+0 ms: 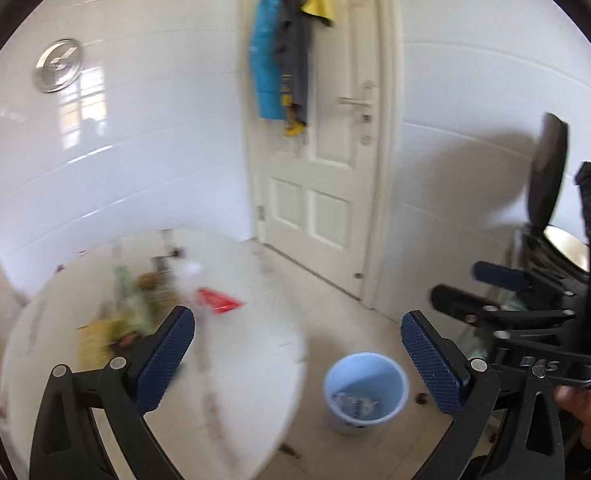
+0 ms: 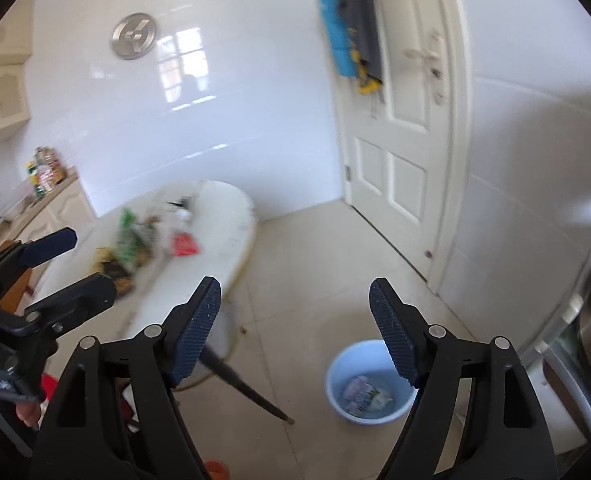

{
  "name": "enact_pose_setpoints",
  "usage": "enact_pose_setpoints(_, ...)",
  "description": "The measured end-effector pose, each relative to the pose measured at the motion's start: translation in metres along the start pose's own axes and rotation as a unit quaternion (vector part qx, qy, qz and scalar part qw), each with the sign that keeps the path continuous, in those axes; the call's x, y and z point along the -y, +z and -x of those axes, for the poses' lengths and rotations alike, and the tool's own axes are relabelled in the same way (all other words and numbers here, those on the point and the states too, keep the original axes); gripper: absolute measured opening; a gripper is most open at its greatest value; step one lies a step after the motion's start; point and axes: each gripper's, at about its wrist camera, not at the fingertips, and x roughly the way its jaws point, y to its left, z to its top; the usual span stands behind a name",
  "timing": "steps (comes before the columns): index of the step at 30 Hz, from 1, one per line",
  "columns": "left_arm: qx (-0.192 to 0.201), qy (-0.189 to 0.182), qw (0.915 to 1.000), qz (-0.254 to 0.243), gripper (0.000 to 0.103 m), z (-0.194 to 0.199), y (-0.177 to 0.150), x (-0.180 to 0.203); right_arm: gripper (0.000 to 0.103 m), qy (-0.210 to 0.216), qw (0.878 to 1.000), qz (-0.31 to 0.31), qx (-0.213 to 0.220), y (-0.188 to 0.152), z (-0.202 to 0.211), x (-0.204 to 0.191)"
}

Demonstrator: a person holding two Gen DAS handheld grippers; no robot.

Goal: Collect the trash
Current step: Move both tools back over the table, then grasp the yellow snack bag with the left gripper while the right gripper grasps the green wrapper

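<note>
Tiled floor (image 2: 315, 280), blue bin (image 2: 369, 384) beside table (image 2: 231, 216)

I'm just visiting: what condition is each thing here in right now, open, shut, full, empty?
Left gripper: open, holding nothing.
Right gripper: open, holding nothing.
Bucket: upright on the floor, some trash at the bottom.
Table: cluttered with blurred wrappers and packets.
Door: shut, cloths hanging on it.

Open tiled floor (image 2: 315, 264) around blue bin (image 2: 369, 384), cluttered white table (image 2: 231, 216) left, door (image 2: 399, 120) behind.
</note>
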Motion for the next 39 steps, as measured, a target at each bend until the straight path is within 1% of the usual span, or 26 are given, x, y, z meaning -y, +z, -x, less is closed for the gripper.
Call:
enact_pose_setpoints(1,0.000,0.012,0.9999,0.005,0.102,0.006,-0.005,-0.008,0.082,0.005,1.000,0.007,0.002,0.001,0.000,-0.015)
enact_pose_setpoints(2,-0.001,0.021,0.9997,0.010,0.102,0.015,-0.012,-0.013,0.083,0.009,1.000,0.012,0.003,0.002,-0.001,-0.025)
enact_pose_setpoints(4,-0.007,0.042,0.9988,0.023,0.102,0.022,-0.020,-0.033,0.084,0.022,0.999,0.025,-0.001,0.004,-0.008,-0.049)
enact_pose_setpoints(5,-0.014,0.058,0.9977,0.033,0.102,0.024,-0.028,-0.047,0.084,0.025,0.999,0.030,-0.002,0.005,-0.013,-0.057)
enact_pose_setpoints(6,-0.019,0.066,0.9969,0.038,0.102,0.023,-0.027,-0.056,0.084,0.029,0.999,0.035,-0.005,0.005,-0.016,-0.064)
enact_pose_setpoints(9,-0.044,0.099,0.9922,0.061,0.102,0.017,-0.043,-0.086,0.084,0.046,0.998,0.051,-0.016,0.007,-0.034,-0.088)
enact_pose_setpoints(10,-0.050,0.108,0.9907,0.066,0.102,0.014,-0.041,-0.092,0.084,0.052,0.997,0.057,-0.021,0.009,-0.042,-0.098)
enact_pose_setpoints(12,-0.070,0.126,0.9862,0.081,0.102,0.006,-0.050,-0.109,0.084,0.060,0.996,0.061,-0.027,0.009,-0.052,-0.103)
enact_pose_setpoints(15,-0.099,0.136,0.9810,0.097,0.102,-0.009,-0.057,-0.127,0.084,0.070,0.995,0.069,-0.035,0.010,-0.071,-0.117)
enact_pose_setpoints(16,-0.112,0.136,0.9792,0.101,0.102,-0.016,-0.062,-0.131,0.084,0.074,0.994,0.072,-0.040,0.010,-0.079,-0.122)
enact_pose_setpoints(20,-0.142,0.131,0.9752,0.109,0.102,-0.039,-0.071,-0.143,0.084,0.083,0.992,0.075,-0.055,0.007,-0.103,-0.128)
enact_pose_setpoints(22,-0.151,0.132,0.9738,0.107,0.102,-0.050,-0.074,-0.144,0.084,0.086,0.992,0.075,-0.062,0.007,-0.115,-0.130)
enact_pose_setpoints(24,-0.158,0.123,0.9727,0.117,0.102,-0.060,-0.077,-0.147,0.084,0.087,0.991,0.076,-0.067,0.007,-0.124,-0.132)
enact_pose_setpoints(27,-0.165,0.120,0.9706,0.127,0.101,-0.069,-0.078,-0.150,0.084,0.088,0.990,0.078,-0.073,0.009,-0.138,-0.136)
enact_pose_setpoints(29,-0.172,0.119,0.9693,0.129,0.095,-0.078,-0.079,-0.155,0.084,0.088,0.990,0.079,-0.073,0.012,-0.146,-0.139)
enact_pose_setpoints(30,-0.179,0.115,0.9681,0.132,0.086,-0.079,-0.081,-0.157,0.084,0.089,0.990,0.080,-0.074,0.013,-0.150,-0.141)
enact_pose_setpoints(31,-0.183,0.109,0.9675,0.136,0.078,-0.083,-0.077,-0.163,0.084,0.090,0.990,0.081,-0.074,0.014,-0.153,-0.144)
enact_pose_setpoints(32,-0.189,0.098,0.9666,0.143,0.077,-0.087,-0.078,-0.164,0.084,0.091,0.990,0.082,-0.074,0.015,-0.155,-0.146)
enact_pose_setpoints(33,-0.184,0.101,0.9677,0.139,0.077,-0.092,-0.074,-0.169,0.084,0.094,0.989,0.085,-0.074,0.017,-0.158,-0.150)
enact_pose_setpoints(35,-0.183,0.101,0.9689,0.134,0.074,-0.090,-0.077,-0.171,0.084,0.095,0.989,0.090,-0.074,0.019,-0.163,-0.156)
enact_pose_setpoints(36,-0.181,0.101,0.9698,0.129,0.072,-0.089,-0.077,-0.173,0.084,0.098,0.988,0.092,-0.076,0.020,-0.167,-0.160)
enact_pose_setpoints(37,-0.181,0.102,0.9701,0.125,0.066,-0.096,-0.075,-0.179,0.084,0.100,0.988,0.095,-0.077,0.021,-0.171,-0.165)
enact_pose_setpoints(39,-0.177,0.095,0.9719,0.123,0.057,-0.102,-0.074,-0.185,0.084,0.103,0.987,0.100,-0.079,0.022,-0.177,-0.173)
